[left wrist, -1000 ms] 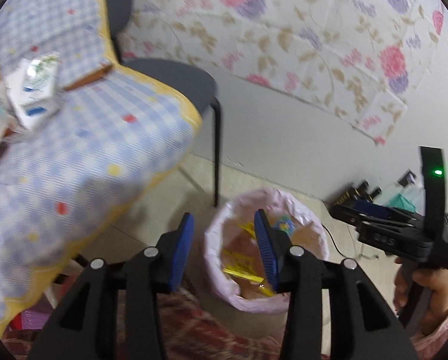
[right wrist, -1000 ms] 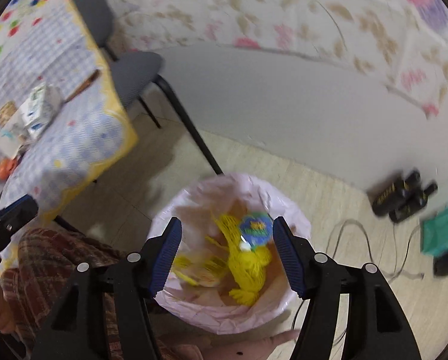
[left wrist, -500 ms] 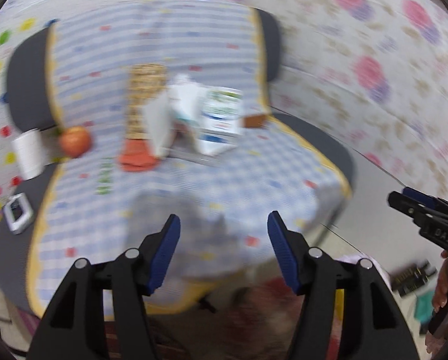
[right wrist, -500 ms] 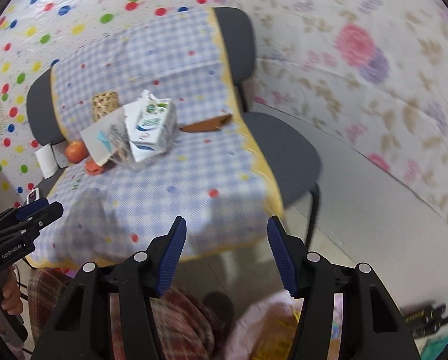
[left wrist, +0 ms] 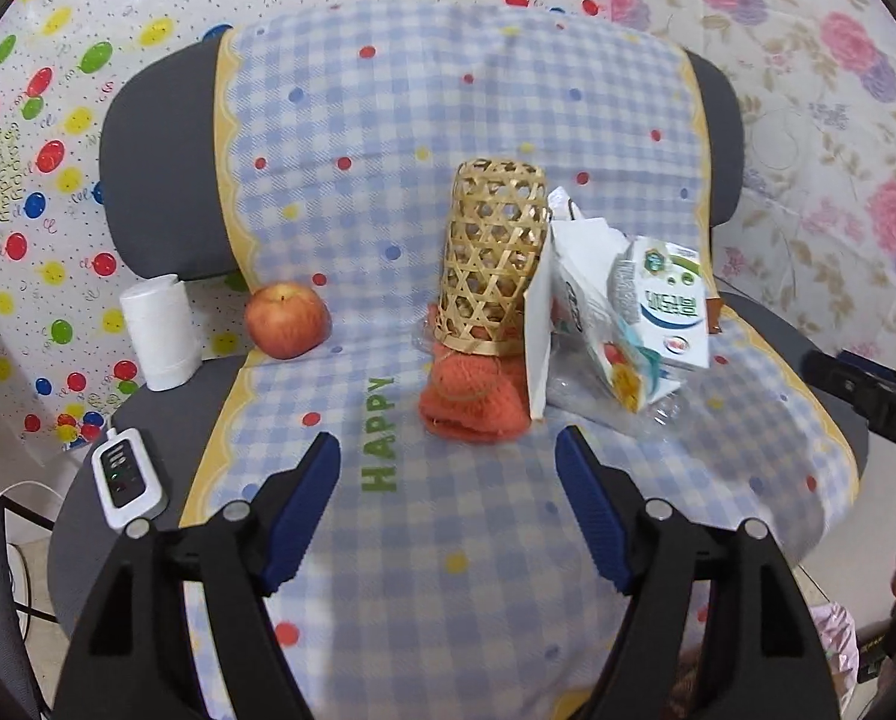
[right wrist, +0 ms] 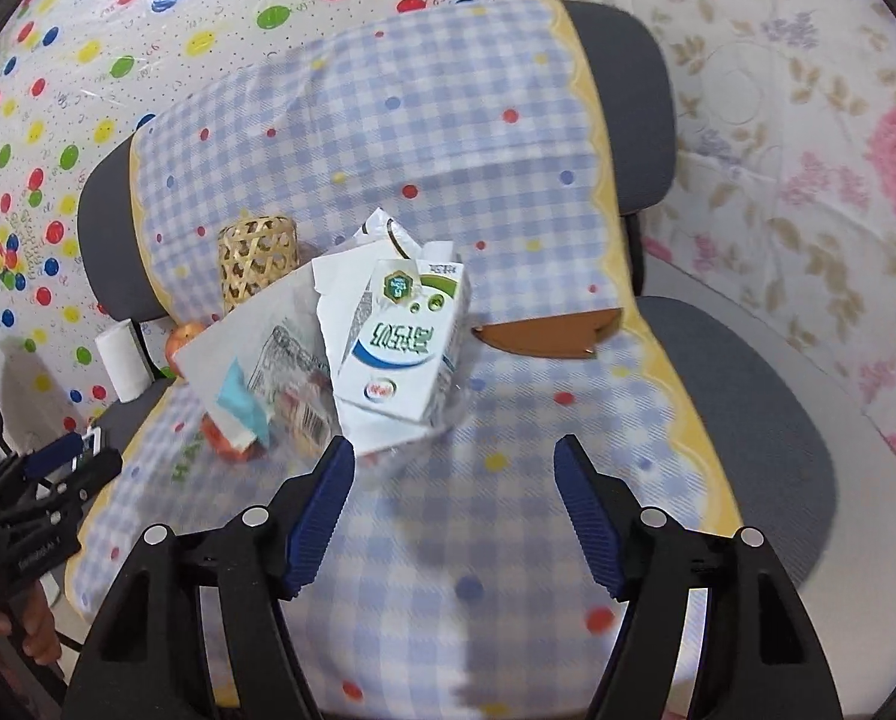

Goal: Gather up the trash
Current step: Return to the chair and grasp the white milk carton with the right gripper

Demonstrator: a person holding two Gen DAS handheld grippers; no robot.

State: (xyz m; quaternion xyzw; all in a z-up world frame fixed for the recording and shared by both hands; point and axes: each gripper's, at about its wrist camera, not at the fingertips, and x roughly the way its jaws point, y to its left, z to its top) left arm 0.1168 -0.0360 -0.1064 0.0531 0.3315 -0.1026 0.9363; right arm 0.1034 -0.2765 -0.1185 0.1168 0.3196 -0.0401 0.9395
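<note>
On the blue-checked cloth (left wrist: pixel 448 540) over the chairs lie one white-and-green milk carton (right wrist: pixel 403 342), one woven bamboo basket (left wrist: pixel 493 258) and one red apple (left wrist: pixel 286 319). Left gripper (left wrist: pixel 448 465) and right gripper (right wrist: pixel 453 468) have both just been opening, spread and empty.

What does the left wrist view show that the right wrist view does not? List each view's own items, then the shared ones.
Left wrist only: the white power strip with cable and the orange knitted piece under the basket.

Right wrist only: the brown cardboard scrap on the blue checked cloth.

Both: the woven bamboo basket, the white milk carton, the red apple, the white paper roll, and each view's own open, empty fingers.
</note>
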